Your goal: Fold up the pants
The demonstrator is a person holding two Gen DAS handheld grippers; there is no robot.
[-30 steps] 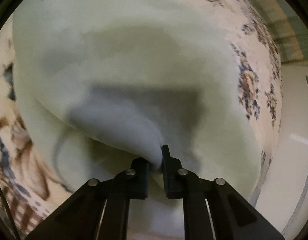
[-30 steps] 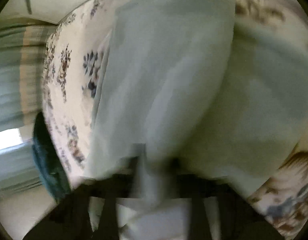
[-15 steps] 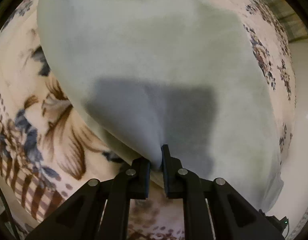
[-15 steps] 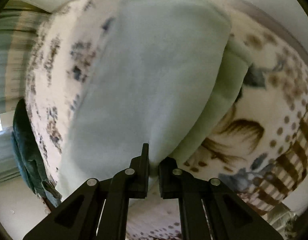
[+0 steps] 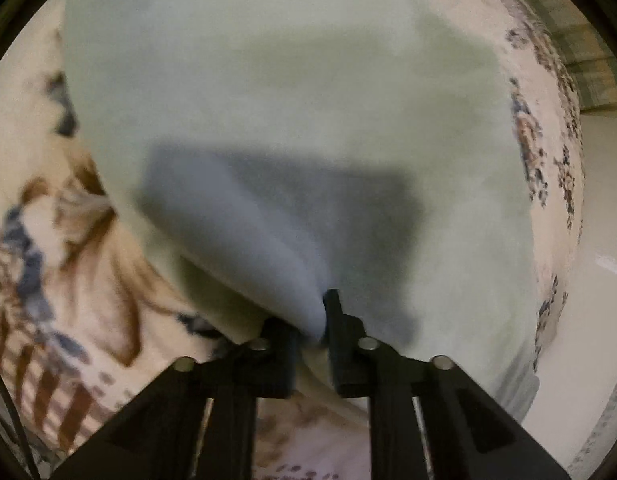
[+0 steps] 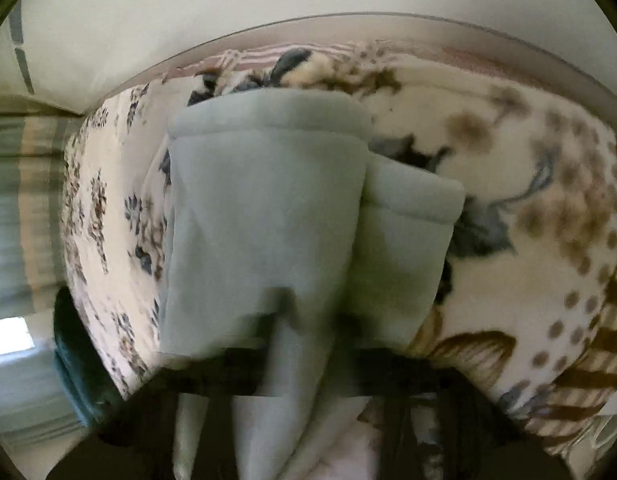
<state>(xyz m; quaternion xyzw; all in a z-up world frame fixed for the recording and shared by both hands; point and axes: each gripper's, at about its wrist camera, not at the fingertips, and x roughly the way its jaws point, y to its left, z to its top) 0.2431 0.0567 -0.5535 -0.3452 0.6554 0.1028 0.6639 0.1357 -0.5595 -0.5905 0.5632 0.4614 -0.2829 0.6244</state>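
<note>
Pants [image 5: 292, 92]: pale mint-green, soft fleecy cloth, no print or seams legible. They lie on a floral blanket [image 5: 64, 280] patterned cream, brown and blue.

Left gripper [image 5: 313, 326]: jaws clenched on a pinch of the pants, with the fabric bunched into a rounded fold between the two black fingers. Ahead of the jaws the cloth spreads out broad and smooth, covering most of the view. A grey shadow sits on it just beyond the fingertips. Blanket shows to the left of the jaws and below them.

Right gripper [image 6: 304, 364]: fingers blurred; a strip of the pants runs down between the jaws, which are closed on it. Ahead of the jaws the pants [image 6: 264, 200] lie in two stacked layers. The upper layer ends in a thick rolled hem at the far end. The lower layer juts out to the right with its own hem. Blanket [image 6: 528, 200] to the right and beyond
</note>
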